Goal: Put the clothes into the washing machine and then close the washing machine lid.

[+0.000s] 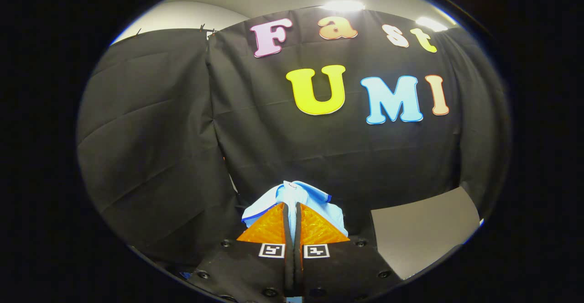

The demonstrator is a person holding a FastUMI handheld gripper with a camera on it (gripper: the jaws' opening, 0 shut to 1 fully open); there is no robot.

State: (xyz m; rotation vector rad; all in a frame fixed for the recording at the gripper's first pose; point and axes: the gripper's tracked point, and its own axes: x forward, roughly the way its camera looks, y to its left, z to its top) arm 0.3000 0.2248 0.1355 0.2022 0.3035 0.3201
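My gripper (292, 211) is shut on a light blue garment (301, 195) with a darker blue trim. The cloth is pinched between both fingers and bunches up over and behind their tips, draping to each side. It hangs raised in the air in front of the black cloth wall. A flat grey panel (424, 232), possibly the washing machine's lid, stands tilted low to the right of the fingers; I cannot tell what it belongs to.
Black cloth wall (319, 148) hangs close ahead and wraps round to the left. Bright ceiling lights (343, 5) shine above it. A pale wall shows over the cloth at upper left.
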